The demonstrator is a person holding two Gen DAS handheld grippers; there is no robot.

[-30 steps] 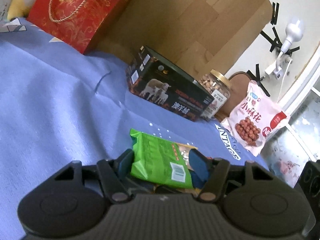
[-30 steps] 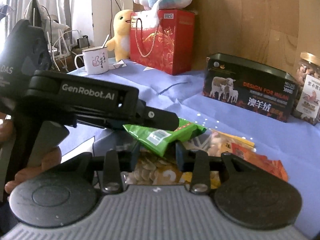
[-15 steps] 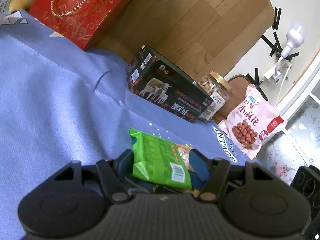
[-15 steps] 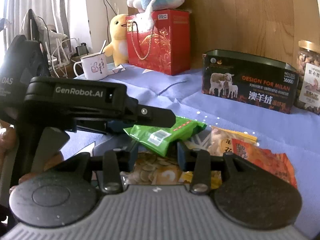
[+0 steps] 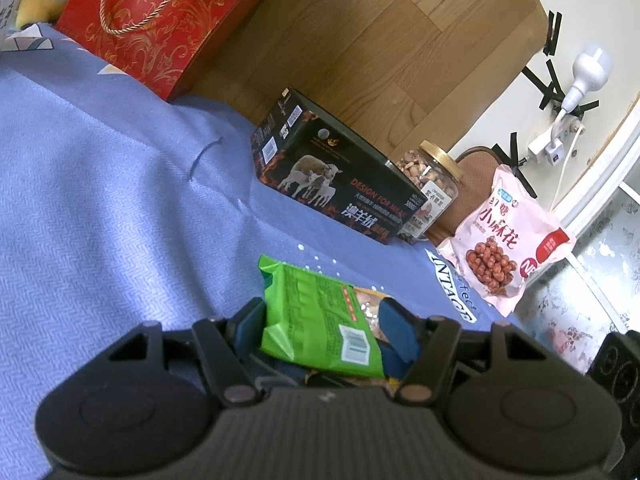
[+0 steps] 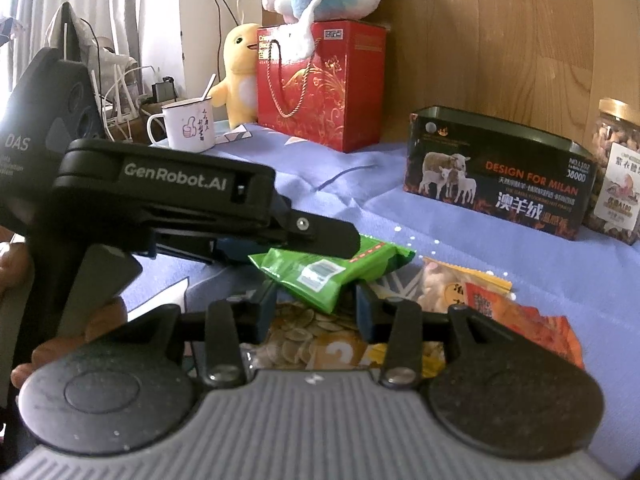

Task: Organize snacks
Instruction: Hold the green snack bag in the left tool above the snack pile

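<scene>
A green snack packet (image 5: 312, 320) sits between the blue pads of my left gripper (image 5: 324, 316), which is shut on it. In the right wrist view the left gripper (image 6: 320, 248) reaches in from the left and holds the green packet (image 6: 332, 270) just above the blue cloth. My right gripper (image 6: 316, 312) is right below. Its fingers stand on either side of the packet's hanging corner without pressing it, and they have spread a little wider. Under them lies a packet of seeds (image 6: 300, 340). A pale packet (image 6: 448, 284) and an orange packet (image 6: 520, 320) lie to the right.
A black tin box (image 6: 496, 176) with an open top, a nut jar (image 6: 616, 172) and a pink snack bag (image 5: 508, 240) stand at the back right. A red gift bag (image 6: 320, 84), plush toys and a mug (image 6: 188, 124) are at the back left. A person's hand (image 6: 60, 344) holds the left gripper's handle.
My right gripper's fingers have spread slightly apart around the green packet's corner. The left gripper keeps its hold, and neither hand has shifted noticeably.
</scene>
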